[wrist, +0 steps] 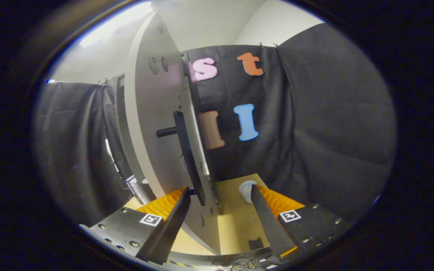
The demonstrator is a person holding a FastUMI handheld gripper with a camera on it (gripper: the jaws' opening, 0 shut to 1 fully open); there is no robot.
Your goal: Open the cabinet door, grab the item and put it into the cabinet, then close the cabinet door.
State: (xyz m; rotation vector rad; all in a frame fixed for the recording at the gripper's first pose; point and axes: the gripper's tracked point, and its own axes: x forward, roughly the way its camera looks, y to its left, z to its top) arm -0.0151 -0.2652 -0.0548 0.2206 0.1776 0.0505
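Gripper view puts my two-finger gripper (pixel 220 197) wide open with nothing held, its orange-ridged black fingers (pixel 171 214) spread to either side of the edge of the pale grey cabinet door (pixel 153 131), which stands swung open and edge-on just ahead of me. I see the door's long black bar handle (pixel 187 158) on its short black post running down to just beside my left fingertip. Beyond my right fingertip, a small white rounded item (pixel 246 190) sits on the light wooden tabletop (pixel 236 226), close to the black cloth wall.
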